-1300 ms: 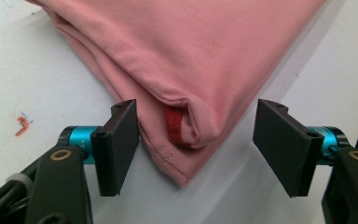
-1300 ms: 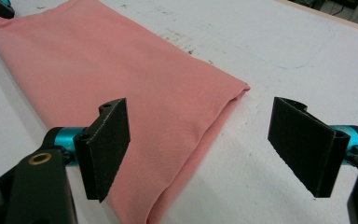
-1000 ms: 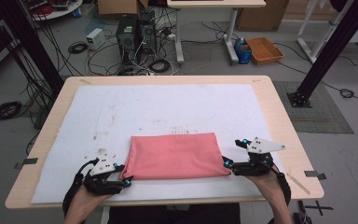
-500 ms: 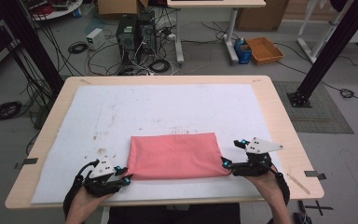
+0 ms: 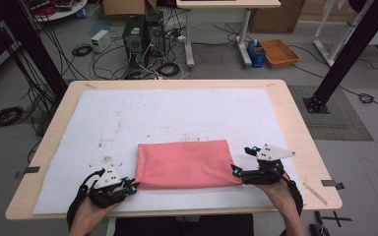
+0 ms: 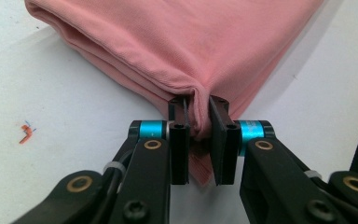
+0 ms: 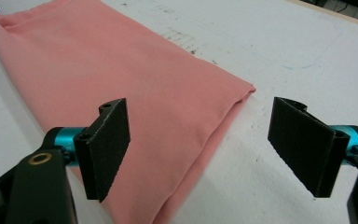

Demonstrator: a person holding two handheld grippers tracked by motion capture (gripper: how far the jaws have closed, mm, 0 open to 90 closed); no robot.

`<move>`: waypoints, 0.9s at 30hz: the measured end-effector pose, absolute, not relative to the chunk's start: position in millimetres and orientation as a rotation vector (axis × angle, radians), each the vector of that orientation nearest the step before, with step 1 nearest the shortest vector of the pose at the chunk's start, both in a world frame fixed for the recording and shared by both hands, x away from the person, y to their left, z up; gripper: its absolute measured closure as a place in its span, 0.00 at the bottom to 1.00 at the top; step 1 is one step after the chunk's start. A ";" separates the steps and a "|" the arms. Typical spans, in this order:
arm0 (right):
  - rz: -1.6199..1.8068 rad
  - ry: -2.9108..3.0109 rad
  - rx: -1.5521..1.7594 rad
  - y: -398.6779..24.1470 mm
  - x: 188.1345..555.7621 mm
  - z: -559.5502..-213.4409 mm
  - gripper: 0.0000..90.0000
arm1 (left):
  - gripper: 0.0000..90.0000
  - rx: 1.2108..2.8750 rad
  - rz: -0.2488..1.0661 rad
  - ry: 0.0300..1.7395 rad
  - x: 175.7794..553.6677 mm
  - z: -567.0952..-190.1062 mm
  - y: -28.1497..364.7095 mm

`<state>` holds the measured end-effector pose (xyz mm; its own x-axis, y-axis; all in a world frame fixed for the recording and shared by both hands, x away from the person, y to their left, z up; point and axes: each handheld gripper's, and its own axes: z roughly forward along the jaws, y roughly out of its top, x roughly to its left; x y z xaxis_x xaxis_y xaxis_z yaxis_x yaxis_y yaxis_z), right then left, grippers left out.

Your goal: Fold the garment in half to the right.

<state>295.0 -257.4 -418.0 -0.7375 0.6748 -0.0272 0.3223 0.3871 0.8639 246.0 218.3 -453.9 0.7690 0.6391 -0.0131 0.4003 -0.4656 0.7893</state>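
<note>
The folded salmon-pink knit cloth (image 5: 184,163) lies flat on the white padded sheet (image 5: 177,118) that covers the pale wooden surface (image 5: 302,128), stretched between the two grippers at the near edge. The left gripper (image 5: 128,187) is on the cloth's near left corner: in the left gripper view its black fingers (image 6: 179,140) have just been closing, and now they pinch a bunched ridge of the pink fabric (image 6: 177,46) between the pads, the layered folded edge running off up and to the left. A small orange mark (image 6: 25,133) sits on the white sheet well left of those fingers. Over on the other side, the right gripper (image 5: 236,172) rests at the cloth's near right corner with its fingers spread wide. In the right gripper view one black pad (image 7: 107,144) hangs above the pink cloth (image 7: 121,79), the other pad (image 7: 303,140) over bare white sheet (image 7: 270,46), and the cloth's side edge lies between them, untouched by either pad. A hand grips each tool from the near side.
</note>
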 end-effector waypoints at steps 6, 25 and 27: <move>1.313 2.280 0.850 -246.3 304.3 -412.7 0.23 | 0.88 2.113 0.349 0.769 246.8 -454.6 219.9; 1.410 2.340 0.765 -155.9 358.3 -377.4 0.26 | 0.88 2.101 0.342 0.767 247.2 -455.7 221.3; 1.396 2.358 0.761 -144.0 363.8 -377.3 0.26 | 0.88 2.098 0.338 0.767 247.3 -455.9 221.3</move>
<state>363.8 -144.0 -377.3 -0.8162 0.5776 0.0138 0.2899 0.3889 0.8745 247.3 221.3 -455.9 0.7748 0.6313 -0.0350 0.4001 -0.4467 0.8002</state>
